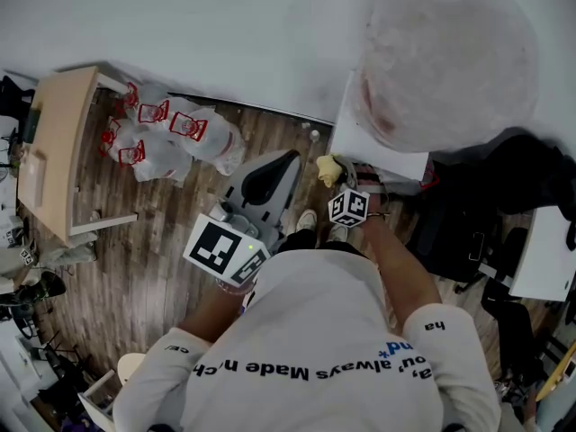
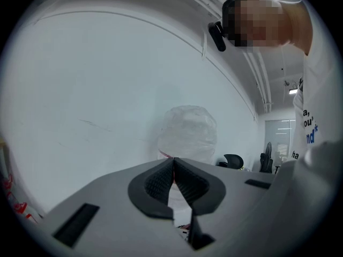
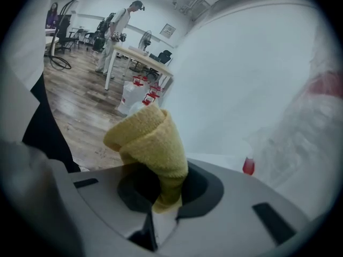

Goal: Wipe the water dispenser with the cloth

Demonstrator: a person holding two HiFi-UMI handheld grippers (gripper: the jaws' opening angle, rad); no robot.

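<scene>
Progress looks close to nil to us. The yellow cloth (image 3: 150, 143) is bunched and held in the air, and no view shows it pressed against the water dispenser (image 1: 376, 144), so we judge the whole wipe is left to do.

In the head view the dispenser stands at our one o'clock, with its plastic-wrapped bottle (image 1: 445, 61) on top. The cloth sits near twelve o'clock, just beside the dispenser's near corner, and we cannot tell whether it touches.

The right gripper (image 3: 161, 189) has its jaws closed on the lower fold of the cloth, and the rest of the cloth stands up above them. The left gripper (image 2: 173, 170) has its jaws pressed together at the tips with nothing between them, pointed toward the bottle.

We count one cloth, one dispenser, one bottle and two grippers. At ten o'clock lies one heap of clear bags with red print (image 1: 171, 133), whose number we cannot settle, and beside it stands one wooden desk (image 1: 54, 151).
</scene>
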